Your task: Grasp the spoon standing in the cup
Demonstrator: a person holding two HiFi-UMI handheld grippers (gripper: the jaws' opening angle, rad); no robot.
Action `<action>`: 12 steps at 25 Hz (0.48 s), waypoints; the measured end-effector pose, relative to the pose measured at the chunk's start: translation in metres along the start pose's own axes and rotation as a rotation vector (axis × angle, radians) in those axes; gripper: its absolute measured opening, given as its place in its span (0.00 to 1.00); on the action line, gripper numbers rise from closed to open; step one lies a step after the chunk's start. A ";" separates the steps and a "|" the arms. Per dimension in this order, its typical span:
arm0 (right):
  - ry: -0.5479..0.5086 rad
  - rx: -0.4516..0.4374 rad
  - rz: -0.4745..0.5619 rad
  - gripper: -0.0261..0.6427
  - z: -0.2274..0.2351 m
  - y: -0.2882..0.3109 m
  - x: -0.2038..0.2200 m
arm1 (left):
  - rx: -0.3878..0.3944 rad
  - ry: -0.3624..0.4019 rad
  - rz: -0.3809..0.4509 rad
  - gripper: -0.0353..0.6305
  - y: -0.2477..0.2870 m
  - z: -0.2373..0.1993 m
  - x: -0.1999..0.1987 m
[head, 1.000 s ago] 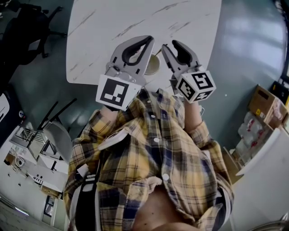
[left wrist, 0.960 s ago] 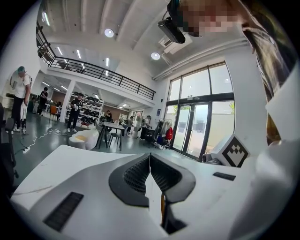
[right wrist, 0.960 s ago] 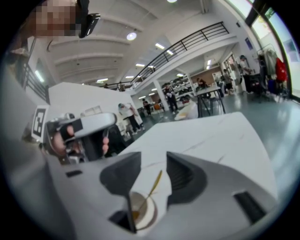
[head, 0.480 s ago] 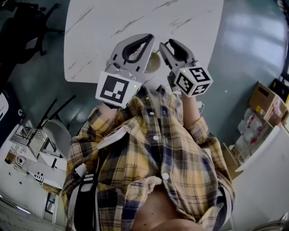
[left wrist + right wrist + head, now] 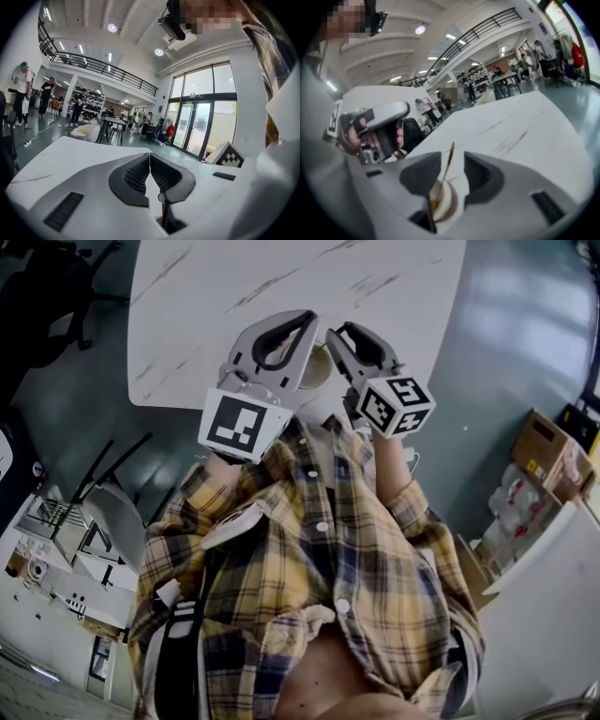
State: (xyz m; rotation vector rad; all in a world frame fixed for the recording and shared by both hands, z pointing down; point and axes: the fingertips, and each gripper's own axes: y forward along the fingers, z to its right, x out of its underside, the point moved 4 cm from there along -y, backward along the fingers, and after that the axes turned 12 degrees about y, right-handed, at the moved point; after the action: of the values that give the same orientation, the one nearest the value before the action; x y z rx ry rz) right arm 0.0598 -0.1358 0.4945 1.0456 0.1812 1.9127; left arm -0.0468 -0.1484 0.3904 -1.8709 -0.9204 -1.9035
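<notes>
While straddling spoon (image 5: 442, 180), right claw (image 5: 451, 160) apart, cup (image 5: 450, 206) below

White grey-veined table (image 5: 281, 287) at upper centre, yellow-and-navy plaid shirt (image 5: 319, 549) at centre, gold spoon (image 5: 446, 165), cream cup (image 5: 446, 202) at bottom.

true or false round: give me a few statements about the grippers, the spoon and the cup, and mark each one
1. The right gripper has its jaws apart, with the handle of the spoon rising between them. True.
2. The left gripper is wide open. False: its jaws meet at the tips, with nothing between them.
3. The spoon lies flat on the table. False: it stands leaning in the cup.
4. The cup stands on a white table with dark streaks. True.
5. The right gripper is clamped on the spoon. False: there is a gap between the handle and at least one jaw.
</notes>
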 end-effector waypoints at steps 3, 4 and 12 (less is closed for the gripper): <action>-0.001 0.000 -0.009 0.28 0.001 0.000 0.004 | -0.003 0.002 -0.003 0.08 -0.001 0.001 0.002; -0.004 -0.001 -0.012 0.28 0.001 0.000 0.005 | -0.002 0.000 -0.005 0.08 -0.001 0.002 0.003; -0.025 -0.018 -0.034 0.28 0.001 0.005 0.010 | -0.002 -0.013 -0.018 0.08 -0.001 0.004 0.010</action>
State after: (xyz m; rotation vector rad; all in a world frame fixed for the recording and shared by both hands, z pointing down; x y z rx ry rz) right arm 0.0549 -0.1308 0.5032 1.0481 0.1661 1.8669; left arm -0.0458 -0.1432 0.3993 -1.8842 -0.9427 -1.9051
